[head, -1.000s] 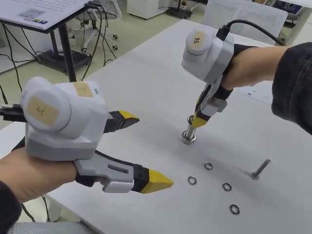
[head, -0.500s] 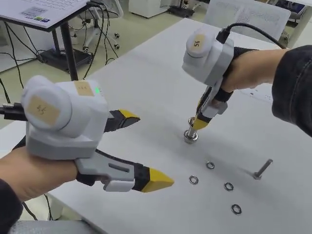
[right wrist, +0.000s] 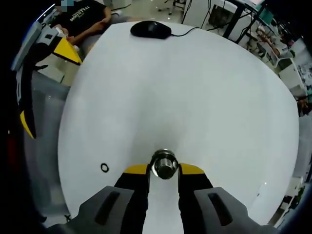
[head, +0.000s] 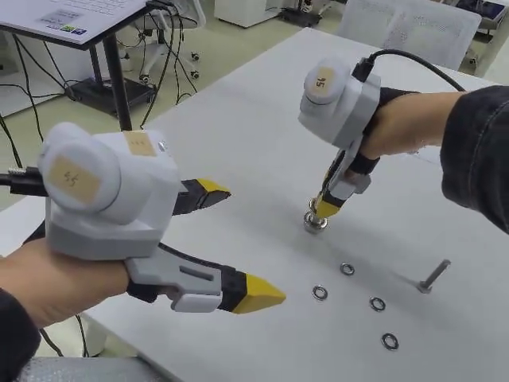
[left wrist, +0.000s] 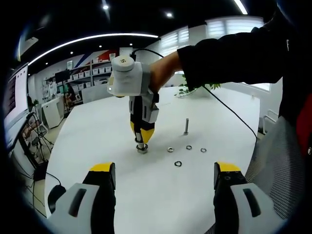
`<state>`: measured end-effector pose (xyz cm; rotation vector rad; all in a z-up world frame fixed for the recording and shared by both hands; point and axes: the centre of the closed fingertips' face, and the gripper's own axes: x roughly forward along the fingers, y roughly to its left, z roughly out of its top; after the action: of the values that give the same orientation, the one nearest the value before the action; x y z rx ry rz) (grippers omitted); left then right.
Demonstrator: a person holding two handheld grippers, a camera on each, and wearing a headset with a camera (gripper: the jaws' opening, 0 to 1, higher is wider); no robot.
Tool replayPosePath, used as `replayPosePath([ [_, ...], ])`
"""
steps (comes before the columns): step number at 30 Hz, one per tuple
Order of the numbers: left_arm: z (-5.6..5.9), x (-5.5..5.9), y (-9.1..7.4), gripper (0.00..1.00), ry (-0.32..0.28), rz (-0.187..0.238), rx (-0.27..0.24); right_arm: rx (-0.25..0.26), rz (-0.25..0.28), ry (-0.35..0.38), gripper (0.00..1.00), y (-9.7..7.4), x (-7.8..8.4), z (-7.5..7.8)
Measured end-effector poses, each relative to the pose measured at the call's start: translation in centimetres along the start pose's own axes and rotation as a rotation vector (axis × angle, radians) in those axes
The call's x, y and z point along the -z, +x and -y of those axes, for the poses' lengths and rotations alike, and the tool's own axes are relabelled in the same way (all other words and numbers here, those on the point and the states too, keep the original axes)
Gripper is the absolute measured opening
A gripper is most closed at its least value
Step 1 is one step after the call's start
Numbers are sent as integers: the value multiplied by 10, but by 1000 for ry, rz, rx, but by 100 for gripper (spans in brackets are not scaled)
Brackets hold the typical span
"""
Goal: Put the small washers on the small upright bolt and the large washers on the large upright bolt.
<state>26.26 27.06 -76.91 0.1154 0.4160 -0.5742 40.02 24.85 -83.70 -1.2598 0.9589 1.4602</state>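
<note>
The large upright bolt [head: 315,222] stands mid-table with large washers stacked at its base. My right gripper [head: 325,209] points down over it. In the right gripper view, the jaws are shut on a large washer [right wrist: 165,165] ringing the bolt's top. Several small washers [head: 347,269] lie flat to the bolt's right, and one small washer [right wrist: 105,167] shows left of the jaws. The small bolt [head: 433,276] stands upright beyond them. My left gripper [head: 238,243] hovers open and empty at the table's near left. From the left gripper [left wrist: 165,168], the right gripper [left wrist: 142,138] sits on the bolt.
A laptop on a black stand [head: 71,16] is off the table's left edge, with cables on the floor below. A black mouse [right wrist: 150,29] lies at the table's far end. The white tabletop [head: 238,127] is bare around the bolts.
My right gripper has sunk a little lower over the large bolt. The left gripper has held its place; the camera has shifted slightly.
</note>
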Motion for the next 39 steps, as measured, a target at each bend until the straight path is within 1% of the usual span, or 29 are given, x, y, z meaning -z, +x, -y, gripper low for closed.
replayPosePath([
  [6, 0, 1, -1, 82, -1, -2, -2, -3, 1, 7, 23, 4, 3, 0],
  [12, 0, 2, -1, 82, -2, -3, 0, -3, -5, 19, 23, 15, 6, -1],
  [15, 0, 2, -1, 82, -3, -4, 0, -1, -9, 24, 23, 18, 8, -1],
  [24, 0, 5, -2, 82, -5, -8, 3, 2, -11, 30, 23, 26, 7, 1],
  [27, 1, 5, -2, 82, -5, -11, 4, 1, -14, 31, 23, 28, 7, 1],
  [39, 2, 7, -3, 82, -5, -13, 10, 1, -10, 36, 24, 27, 3, -4],
])
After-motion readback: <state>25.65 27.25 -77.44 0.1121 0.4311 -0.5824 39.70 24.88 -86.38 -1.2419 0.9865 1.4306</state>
